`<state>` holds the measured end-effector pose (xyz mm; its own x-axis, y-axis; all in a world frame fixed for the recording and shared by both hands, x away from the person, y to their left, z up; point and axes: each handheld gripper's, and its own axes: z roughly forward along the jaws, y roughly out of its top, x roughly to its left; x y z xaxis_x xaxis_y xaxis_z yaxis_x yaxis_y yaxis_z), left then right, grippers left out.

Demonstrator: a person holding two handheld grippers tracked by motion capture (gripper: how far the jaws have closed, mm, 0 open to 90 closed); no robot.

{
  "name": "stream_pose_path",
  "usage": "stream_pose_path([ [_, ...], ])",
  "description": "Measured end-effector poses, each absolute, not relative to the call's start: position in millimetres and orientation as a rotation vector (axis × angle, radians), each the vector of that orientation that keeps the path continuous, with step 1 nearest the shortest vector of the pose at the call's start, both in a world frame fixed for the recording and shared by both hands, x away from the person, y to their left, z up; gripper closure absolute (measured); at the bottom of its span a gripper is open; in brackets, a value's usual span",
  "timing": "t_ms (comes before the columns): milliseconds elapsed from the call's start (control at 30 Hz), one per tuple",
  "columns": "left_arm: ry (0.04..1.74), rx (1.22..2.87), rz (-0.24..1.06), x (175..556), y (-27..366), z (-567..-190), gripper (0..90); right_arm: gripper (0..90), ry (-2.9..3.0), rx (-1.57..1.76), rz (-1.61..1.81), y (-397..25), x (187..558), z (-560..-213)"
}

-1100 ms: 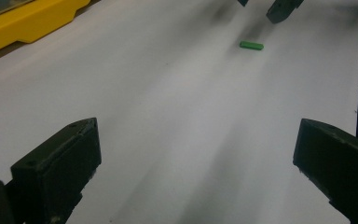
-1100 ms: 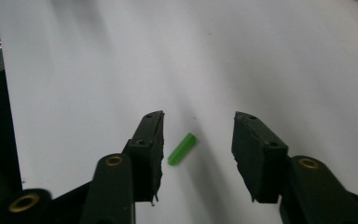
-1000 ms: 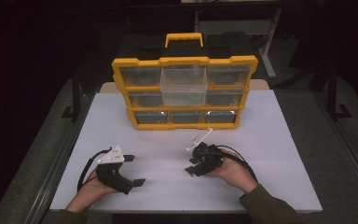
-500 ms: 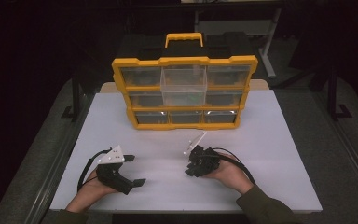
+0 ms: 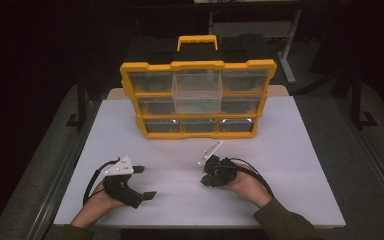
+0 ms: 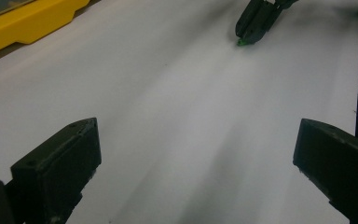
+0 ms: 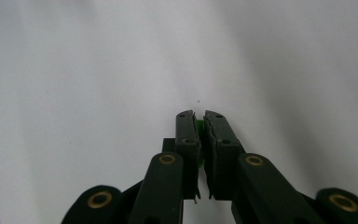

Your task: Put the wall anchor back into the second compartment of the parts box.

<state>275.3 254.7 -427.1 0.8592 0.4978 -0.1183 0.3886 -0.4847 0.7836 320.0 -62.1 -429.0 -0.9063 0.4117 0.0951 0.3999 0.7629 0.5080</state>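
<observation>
A small green piece [image 7: 199, 125], mostly hidden and unidentifiable, sits pinched between the right gripper [image 7: 198, 122] jaws just above the white table [image 5: 290, 150], while the left gripper [image 5: 142, 182] rests spread, well short of the yellow organizer [image 5: 198, 97].

Left tool [image 5: 141, 181] sits low with its jaws spread wide; right tool [image 5: 206, 176] is angled down, jaws pinched nearly together, both gripped from behind by hands.

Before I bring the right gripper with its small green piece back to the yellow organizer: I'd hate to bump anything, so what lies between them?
Nothing: in the high view, bare white tabletop separates right gripper from organizer.
</observation>
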Motion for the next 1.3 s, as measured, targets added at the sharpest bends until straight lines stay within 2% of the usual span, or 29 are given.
stream_pose_path([
  [433,0.640,2.134,0.158,276,255,-427,0.7,84.3,2.898,0.805,0.933,-96,338,-388],
  [900,0.622,2.147,0.166,277,255,-427,0.7,84.4,2.831,0.879,1.027,-132,358,-318],
  [1300,0.631,2.137,0.161,277,255,-427,0.7,84.4,2.778,0.864,1.062,-145,371,-264],
])
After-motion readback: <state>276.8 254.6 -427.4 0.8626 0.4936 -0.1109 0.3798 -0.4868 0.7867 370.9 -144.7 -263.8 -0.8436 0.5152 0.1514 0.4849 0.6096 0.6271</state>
